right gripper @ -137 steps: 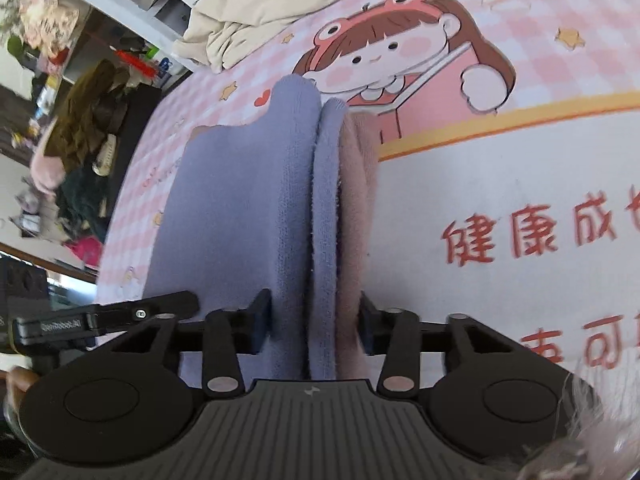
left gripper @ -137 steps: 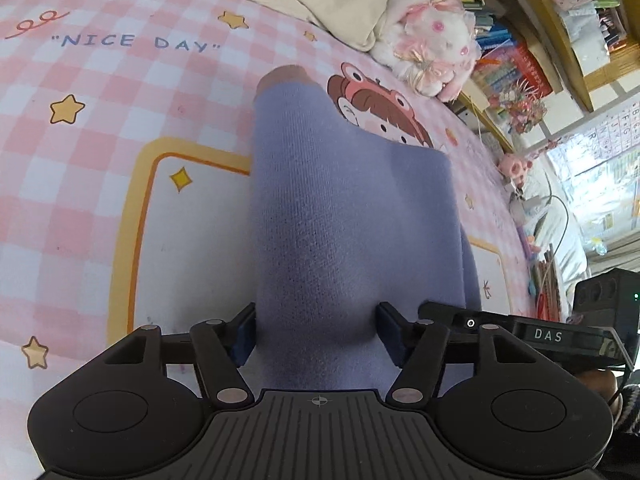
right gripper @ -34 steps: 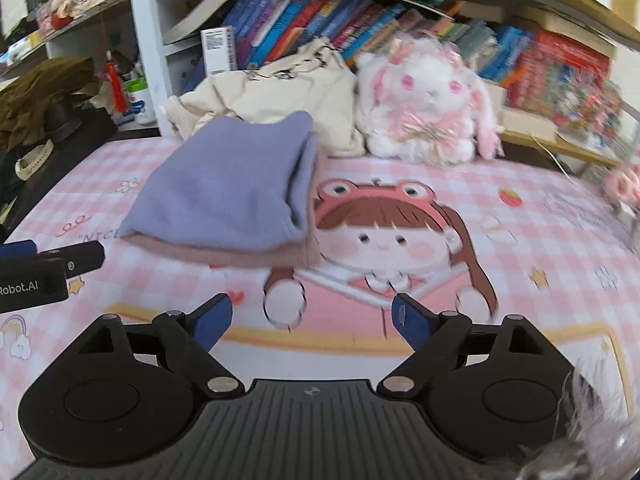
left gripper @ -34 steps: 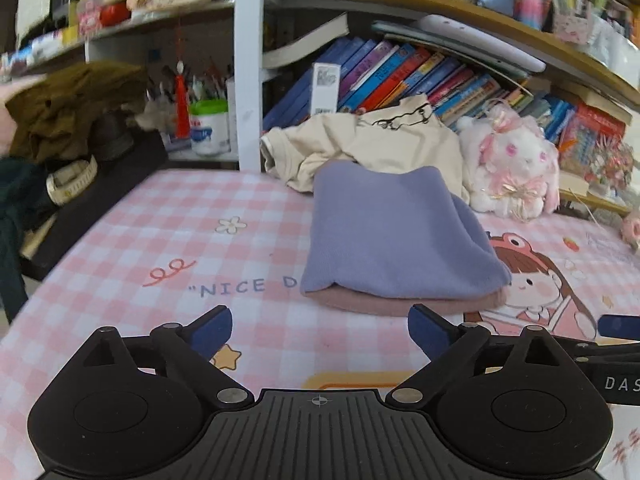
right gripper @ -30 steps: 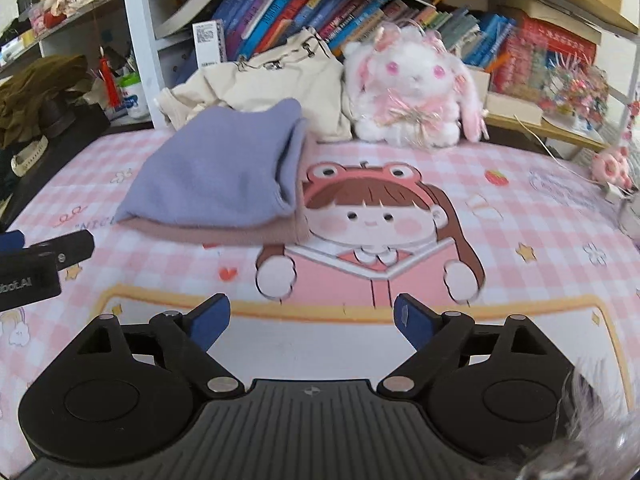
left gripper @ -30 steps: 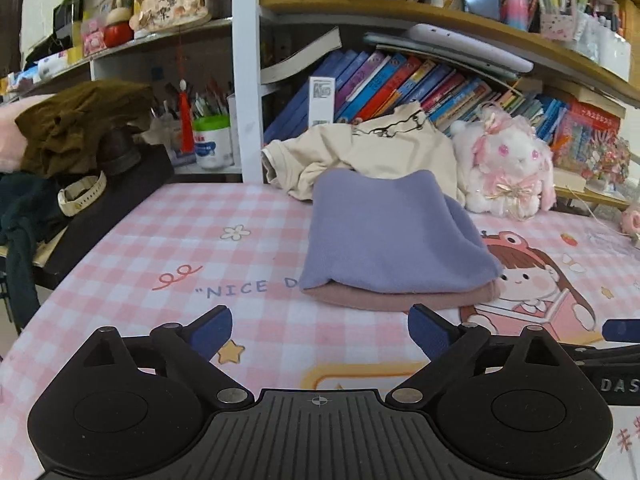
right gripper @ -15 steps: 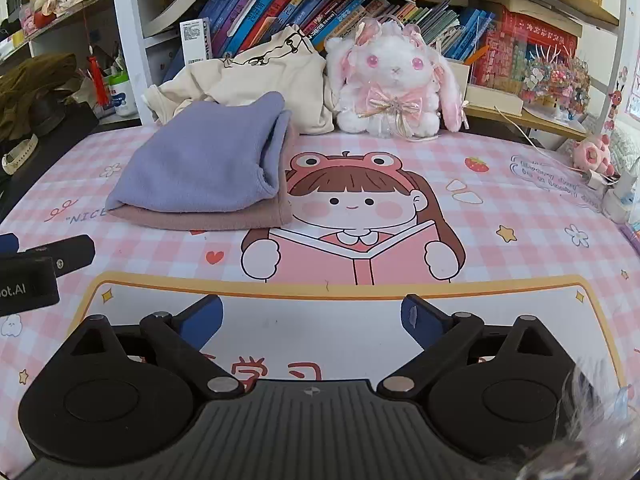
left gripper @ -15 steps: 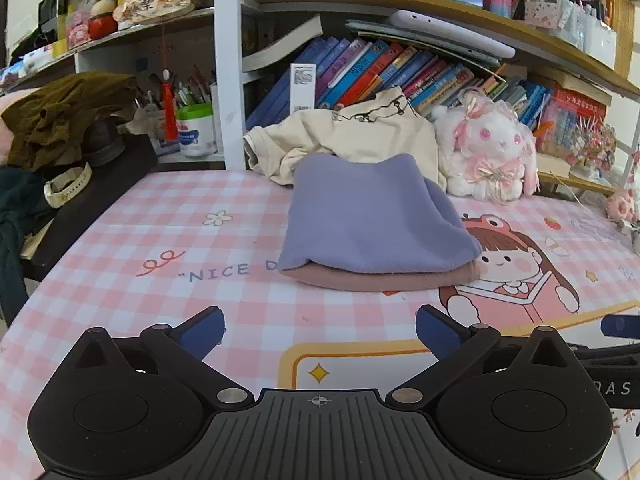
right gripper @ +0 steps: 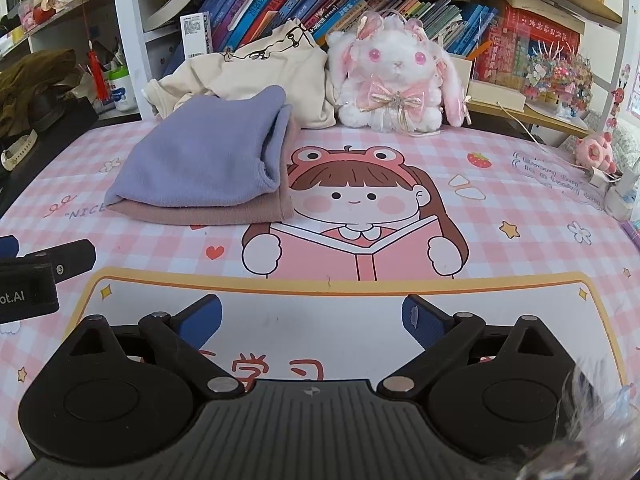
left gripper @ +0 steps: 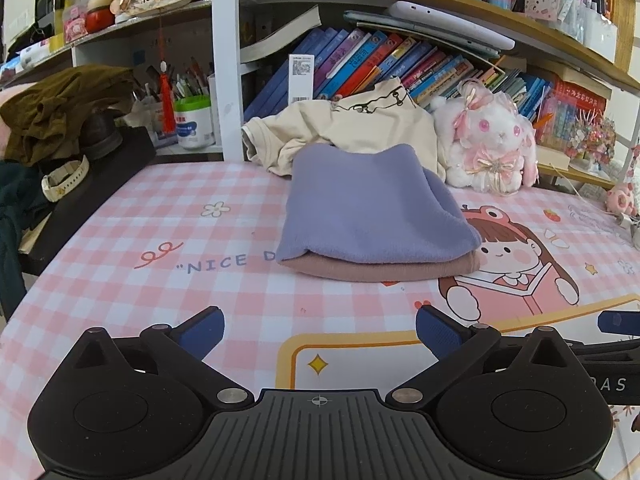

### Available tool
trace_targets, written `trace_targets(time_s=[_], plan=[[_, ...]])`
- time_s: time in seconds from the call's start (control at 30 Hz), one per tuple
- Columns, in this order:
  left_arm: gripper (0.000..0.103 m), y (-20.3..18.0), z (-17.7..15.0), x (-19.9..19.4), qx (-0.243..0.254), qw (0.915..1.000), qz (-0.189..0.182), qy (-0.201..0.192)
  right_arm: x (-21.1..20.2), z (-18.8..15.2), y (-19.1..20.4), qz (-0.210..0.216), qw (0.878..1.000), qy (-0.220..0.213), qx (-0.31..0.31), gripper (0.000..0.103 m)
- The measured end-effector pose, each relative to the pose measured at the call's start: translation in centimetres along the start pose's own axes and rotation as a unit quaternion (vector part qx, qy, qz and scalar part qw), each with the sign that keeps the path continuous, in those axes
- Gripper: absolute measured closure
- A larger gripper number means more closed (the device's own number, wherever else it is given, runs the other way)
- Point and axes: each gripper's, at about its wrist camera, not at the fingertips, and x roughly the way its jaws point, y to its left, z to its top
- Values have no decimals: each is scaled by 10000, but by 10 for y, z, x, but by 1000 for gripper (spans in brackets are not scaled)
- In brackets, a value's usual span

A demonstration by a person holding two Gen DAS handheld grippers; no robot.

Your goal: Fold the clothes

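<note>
Clutter is sitting at the far left: an olive garment [left gripper: 60, 104] heaped beside a pale wristwatch [left gripper: 64, 178] on a dark ledge, all off the work area. Moving right, the left hand-held gripper [left gripper: 320, 330] is hovering over the pink checked mat [left gripper: 160, 220] on the desk, its blue pads spread wide with nothing between them. Ahead of it and well apart, the folded lilac garment [left gripper: 368, 208] is lying stacked on a folded dusty-pink garment [left gripper: 380, 270], both looking finished and squared, so the job for these two seems done. Behind the stack, touching its far edge, a cream garment [left gripper: 340, 128] is slumping unfolded against the books [left gripper: 360, 60] of the shelf; that looks like the next piece to fold. Doing it well probably means reaching past the stack from either side, not over it, so the neat folds are not being dragged, then pinching the cream fabric at two separated edge points and drawing it onto the bare middle of the mat before flattening it. Further right, a white plush rabbit [right gripper: 396, 80] is sitting just beside the cream garment, so the pull should be angling away from it. Nearest on the right, the right hand-held gripper [right gripper: 312, 322] is also gaping wide and empty above the mat's printed cartoon.
</note>
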Motion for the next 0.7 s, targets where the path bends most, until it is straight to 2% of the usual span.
trace_targets(time_s=[0.7], plan=[[0,3,-1,5,-73,9998,-18,199,3,-1,3,10,10000,58,-41,5]])
